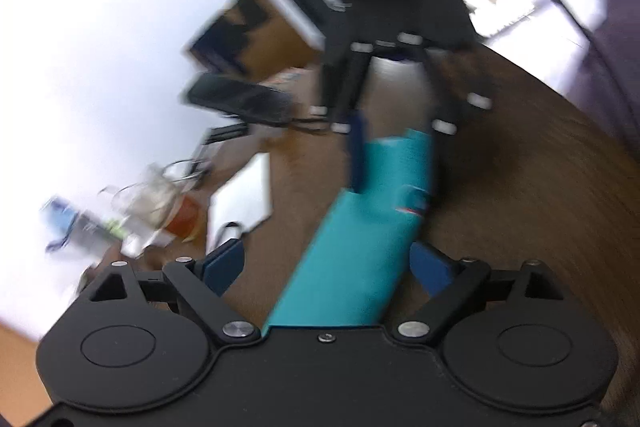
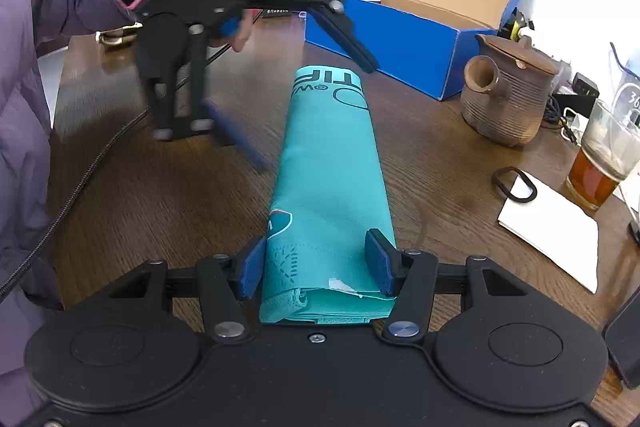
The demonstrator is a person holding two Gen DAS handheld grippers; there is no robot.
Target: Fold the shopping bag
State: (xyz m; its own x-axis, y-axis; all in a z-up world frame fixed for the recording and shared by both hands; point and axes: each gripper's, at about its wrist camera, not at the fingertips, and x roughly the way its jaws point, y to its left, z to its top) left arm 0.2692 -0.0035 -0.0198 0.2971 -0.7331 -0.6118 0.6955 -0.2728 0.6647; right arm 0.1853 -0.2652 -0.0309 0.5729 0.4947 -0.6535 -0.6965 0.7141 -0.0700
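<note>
A: Where is the shopping bag (image 2: 328, 163)?

B: It lies on the wooden counter (image 2: 432, 163) as a long, narrow teal bundle, already folded lengthwise, with white lettering at its far end.

A: And the right gripper (image 2: 318, 263)?

B: It sits at the near end of the bag. Its blue pads (image 2: 376, 259) stand on either side of the folded cloth, right against its edges, so the bundle lies between them. Whether they press on it or only flank it, I cannot tell.

A: The left one?

B: The left gripper (image 2: 308, 107) hangs above the far end of the bag, held out from a purple sleeve (image 2: 36, 27). Its jaws stand wide apart with nothing between them, one finger to each side of the bag, clear of the cloth. It looks blurred.

A: What else is on the counter?

B: A blue cardboard box (image 2: 432, 11) with its lid open beyond the bag, a brown ceramic pot (image 2: 504, 95) beside it, a glass of amber drink (image 2: 600, 163) and a white paper (image 2: 552, 223) at the right. A braided cable (image 2: 80, 183) runs along the left side.
</note>
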